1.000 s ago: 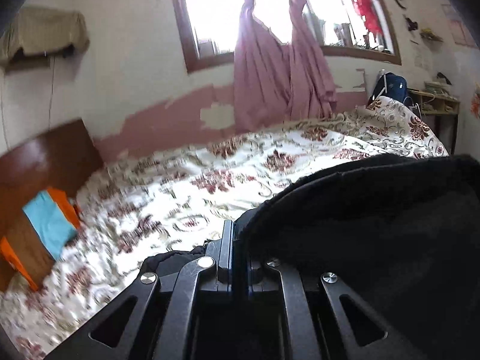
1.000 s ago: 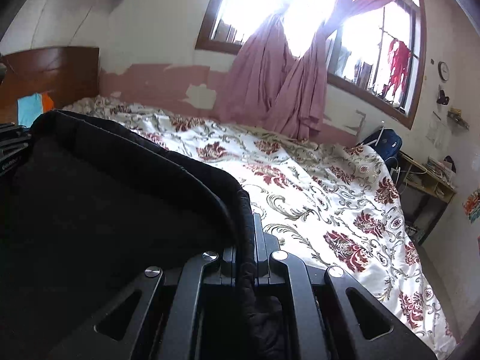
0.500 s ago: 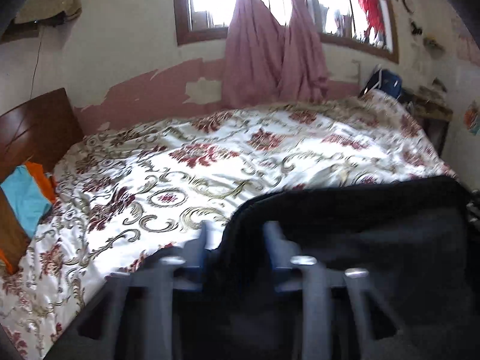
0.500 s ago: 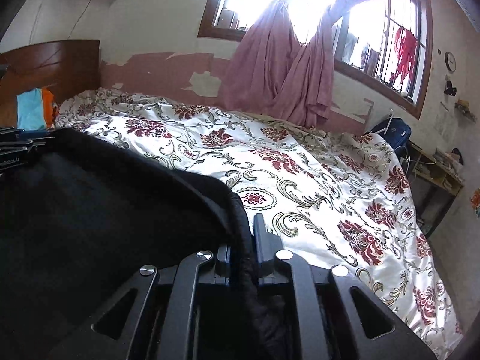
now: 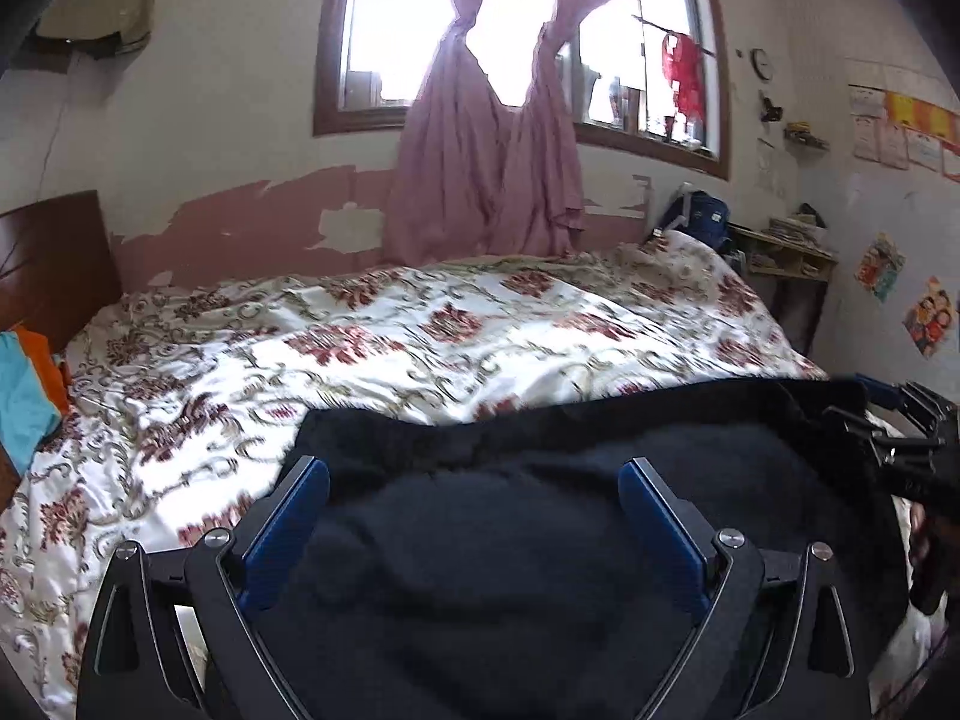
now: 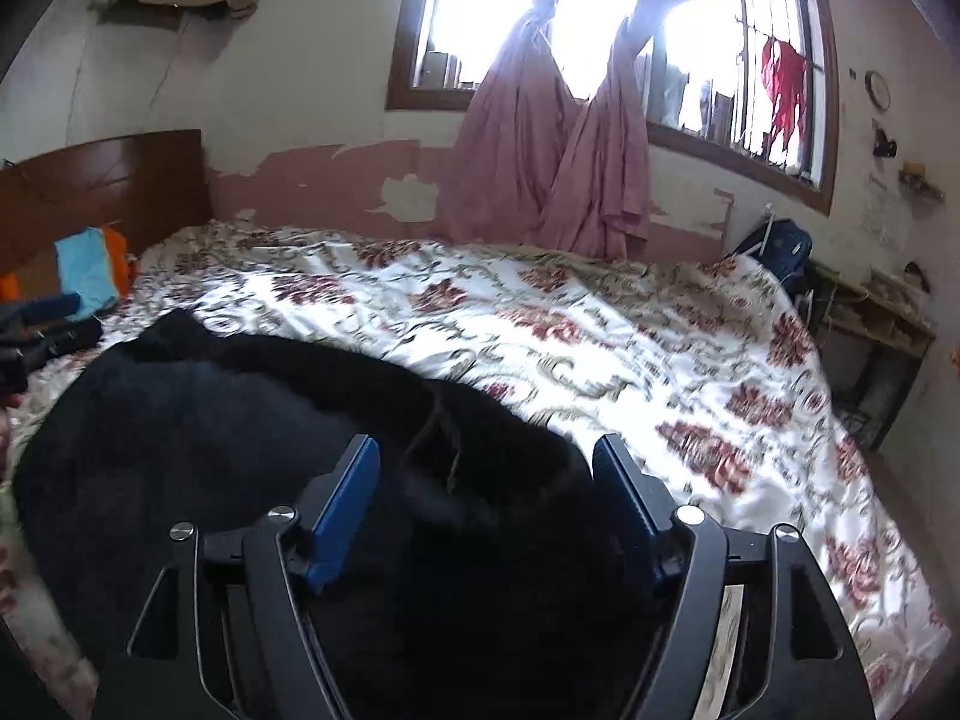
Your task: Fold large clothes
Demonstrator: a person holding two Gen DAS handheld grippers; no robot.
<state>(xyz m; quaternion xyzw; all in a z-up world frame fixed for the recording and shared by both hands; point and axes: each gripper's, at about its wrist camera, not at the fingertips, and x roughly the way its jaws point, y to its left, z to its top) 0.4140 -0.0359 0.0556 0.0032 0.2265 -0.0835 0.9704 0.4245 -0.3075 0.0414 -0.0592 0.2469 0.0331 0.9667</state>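
Black garment [image 5: 480, 570] on floral bedspread [image 5: 420, 348], near edge
Left gripper [image 5: 474, 474] and right gripper [image 6: 486, 450]: both spread wide over the garment, gripping nothing

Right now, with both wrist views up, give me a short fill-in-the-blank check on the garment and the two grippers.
1. The large garment lying on the floral bedspread is ____ in colour.
2. The left gripper has its jaws ____, with the cloth lying loose between them.
3. The right gripper is ____ too, gripping nothing.
4. The knotted curtains at the window are ____.

Missing words: black; open; open; pink
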